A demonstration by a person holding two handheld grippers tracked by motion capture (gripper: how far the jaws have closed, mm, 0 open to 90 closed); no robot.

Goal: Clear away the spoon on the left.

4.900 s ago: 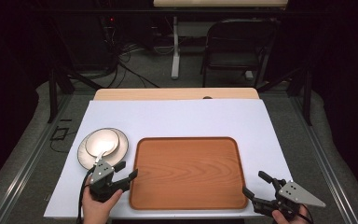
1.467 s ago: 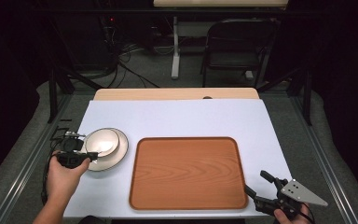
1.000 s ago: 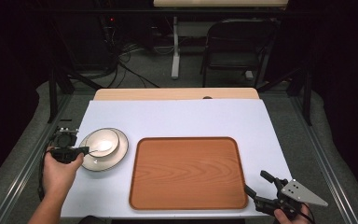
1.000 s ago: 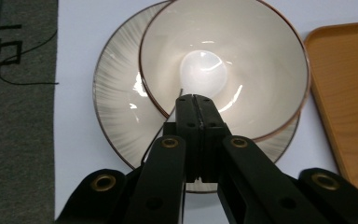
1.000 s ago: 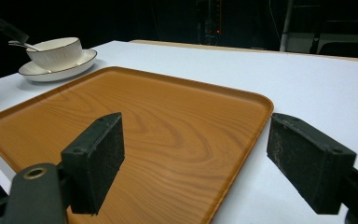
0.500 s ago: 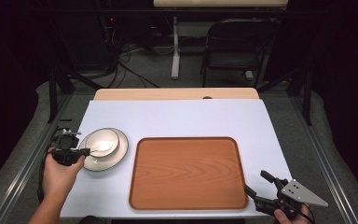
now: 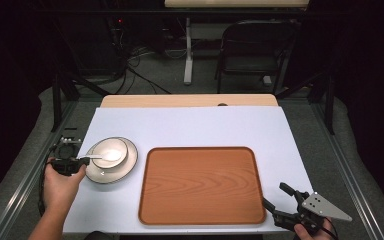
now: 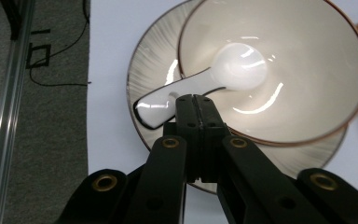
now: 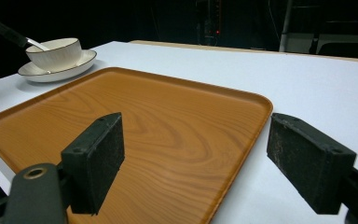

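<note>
Pinching white spoon (image 8: 205,84) handle with left gripper (image 8: 196,105) jaws, scoop resting in bowl (image 8: 303,70) on plate (image 7: 97,172); right gripper (image 9: 209,158) idling, jaws spread; tray (image 7: 200,185) awaiting anything.

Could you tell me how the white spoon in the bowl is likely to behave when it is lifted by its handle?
The spoon looks like glazed ceramic, so probably stiff, fairly slippery and breakable if dropped. The left claw is shut on its handle alone, so the scoop end may sag or pivot. Its scoop rests inside the bowl, which sits on a plate, so dragging might nudge the bowl.
</note>
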